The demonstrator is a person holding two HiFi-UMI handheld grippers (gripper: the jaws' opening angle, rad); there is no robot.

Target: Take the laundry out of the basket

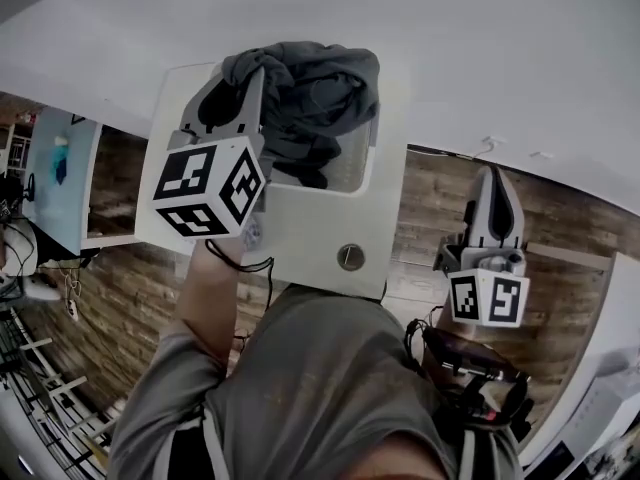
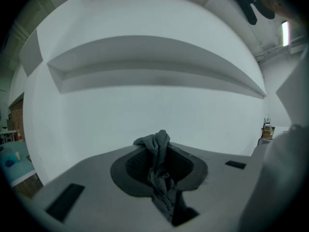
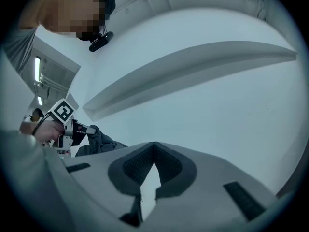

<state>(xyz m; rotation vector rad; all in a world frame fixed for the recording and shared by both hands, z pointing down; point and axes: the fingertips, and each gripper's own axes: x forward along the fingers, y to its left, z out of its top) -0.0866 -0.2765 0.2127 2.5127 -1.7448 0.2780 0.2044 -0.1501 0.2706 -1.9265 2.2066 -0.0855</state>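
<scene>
Left tool (image 1: 252, 80) clenched on a bunched grey garment (image 1: 312, 98), upper centre of the head view, above the white surface (image 1: 310, 233), probably so it hangs free. Right tool (image 1: 497, 180), right of frame, is pinched together and empty.

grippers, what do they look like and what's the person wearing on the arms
Both the light grey plastic left claw and right claw have dark textured pads and carry a white cube with black square markers. The person wears a grey short-sleeved shirt.
</scene>
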